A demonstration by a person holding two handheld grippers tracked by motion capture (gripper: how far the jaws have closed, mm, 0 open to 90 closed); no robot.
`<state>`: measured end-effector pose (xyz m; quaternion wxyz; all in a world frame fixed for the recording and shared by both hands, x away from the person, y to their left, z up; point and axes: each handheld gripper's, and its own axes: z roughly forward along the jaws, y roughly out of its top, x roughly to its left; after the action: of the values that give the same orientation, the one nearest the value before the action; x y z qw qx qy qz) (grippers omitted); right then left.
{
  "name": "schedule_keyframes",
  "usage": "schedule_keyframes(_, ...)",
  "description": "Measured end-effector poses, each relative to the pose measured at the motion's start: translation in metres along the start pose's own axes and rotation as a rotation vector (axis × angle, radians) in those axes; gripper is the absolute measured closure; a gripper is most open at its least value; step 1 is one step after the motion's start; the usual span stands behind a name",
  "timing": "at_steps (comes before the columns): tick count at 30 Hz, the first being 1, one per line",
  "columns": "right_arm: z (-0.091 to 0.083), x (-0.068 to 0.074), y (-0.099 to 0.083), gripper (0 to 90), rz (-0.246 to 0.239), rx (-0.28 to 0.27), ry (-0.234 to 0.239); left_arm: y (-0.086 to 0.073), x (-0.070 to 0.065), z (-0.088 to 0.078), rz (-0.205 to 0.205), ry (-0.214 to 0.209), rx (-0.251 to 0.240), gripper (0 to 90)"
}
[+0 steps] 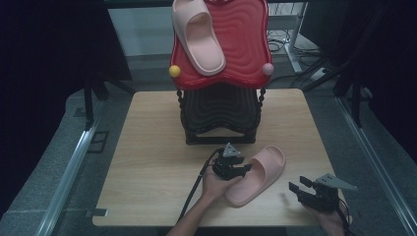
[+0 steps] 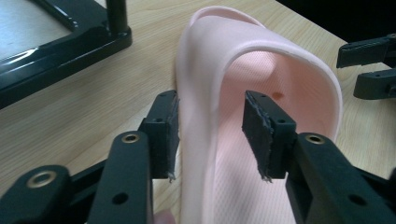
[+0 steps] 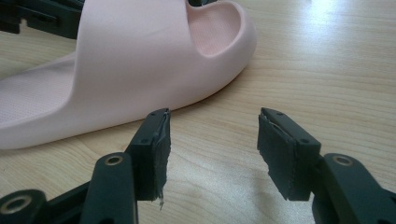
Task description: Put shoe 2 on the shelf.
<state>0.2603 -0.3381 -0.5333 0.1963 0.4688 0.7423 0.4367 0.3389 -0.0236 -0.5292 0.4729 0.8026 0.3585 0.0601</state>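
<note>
Slipper [image 2: 261, 70] strap is straddled by the left gripper's [image 2: 210, 135] fingers, apart and not yet pressing. Fingers are best closed squarely across the strap wall. The right gripper's [image 3: 212, 154] fingers stand apart beside the sole, on the desk [image 3: 327, 70].

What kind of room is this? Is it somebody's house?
Probably not a house; more likely a lab or workshop for recording. A lone wooden table stands among dark curtains, cables lie on the floor, and a shoe rack holds a pink slipper.
</note>
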Motion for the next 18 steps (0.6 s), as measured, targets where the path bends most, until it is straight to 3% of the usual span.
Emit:
schedule_keyframes(10,-0.001,0.0,0.0,44.4,0.003,-0.004,-0.004,0.002,-0.001,0.016,-0.023,-0.007,0.016,69.7)
schedule_keyframes(18,-0.001,0.001,-0.001,44.4,0.004,-0.001,-0.004,0.003,-0.001,0.02,-0.034,0.026,0.015,77.8)
